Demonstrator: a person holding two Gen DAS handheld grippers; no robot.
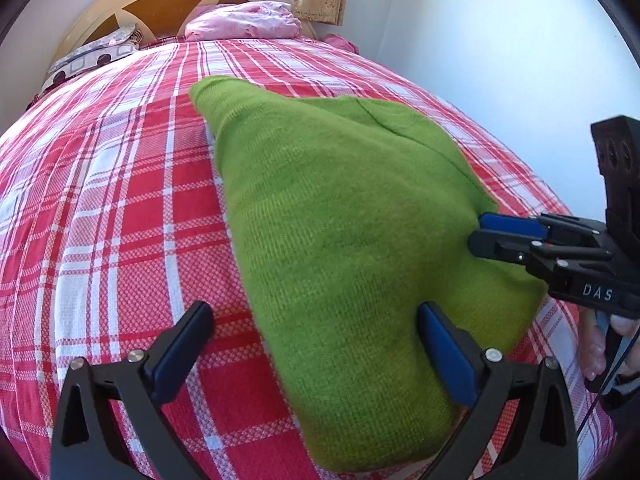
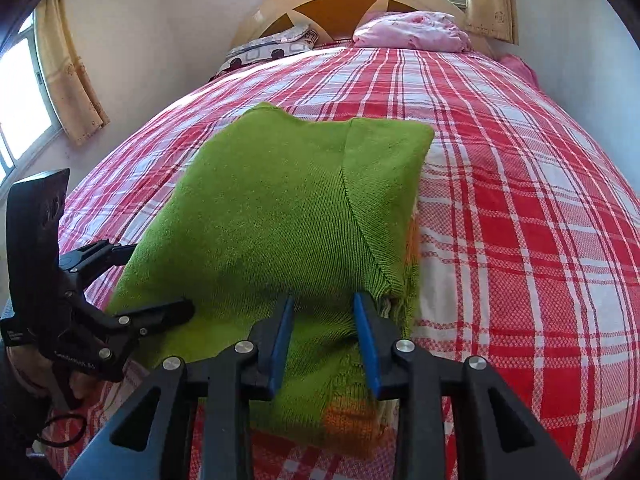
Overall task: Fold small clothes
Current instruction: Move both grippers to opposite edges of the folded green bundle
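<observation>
As seen from both wrists: bed, red plaid cover; green knit sweater lies mid-bed, sides apparently folded inward into narrow strip. Judged remaining: crosswise fold. Left tongs wide apart, straddling near hem; right tongs partly apart, straddling knit, no clamp evident.

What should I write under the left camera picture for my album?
Wide-open left gripper straddles the green sweater's edge on the checked bedspread while the right gripper reaches in.
</observation>
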